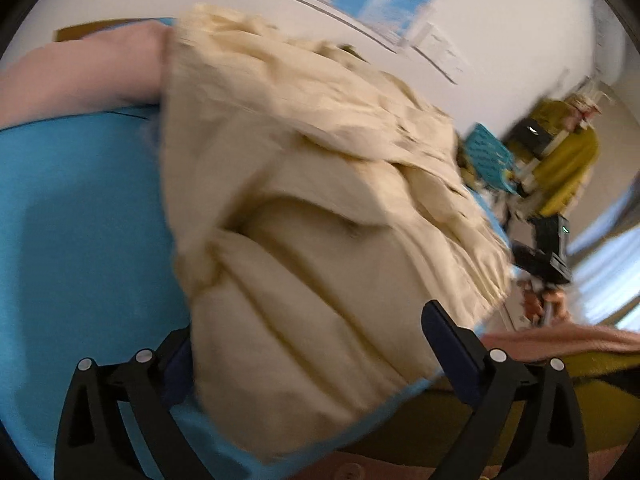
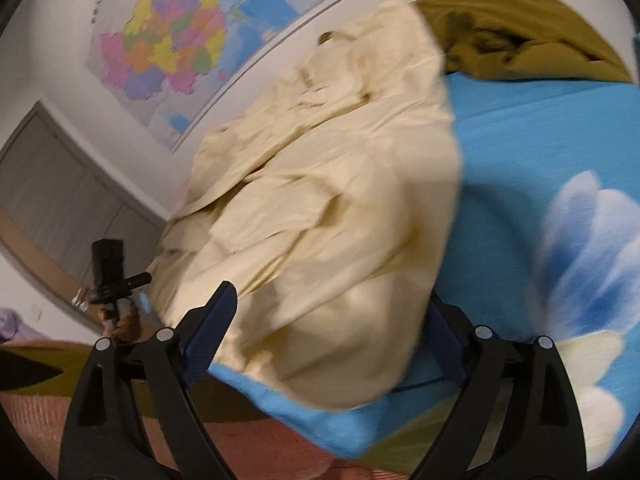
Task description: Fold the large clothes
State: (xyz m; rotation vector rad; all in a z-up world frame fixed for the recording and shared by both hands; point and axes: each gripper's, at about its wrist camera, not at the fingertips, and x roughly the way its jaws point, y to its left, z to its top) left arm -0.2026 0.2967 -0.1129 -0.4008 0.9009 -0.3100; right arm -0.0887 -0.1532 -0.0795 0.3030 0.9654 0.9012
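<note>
A large cream garment lies crumpled in a heap on a bed with a bright blue sheet. My left gripper is open, its fingers standing wide on either side of the heap's near end at the bed's edge. The right wrist view shows the same cream garment on the blue sheet, with my right gripper open and straddling its near bulge. The cloth sits loosely between both pairs of fingers, and no pad visibly presses on it. Both views are blurred.
An olive garment lies at the far end of the bed, and a pink cloth on the other side. A map hangs on the white wall beside grey cupboard doors. A red and olive rug lies below the bed's edge.
</note>
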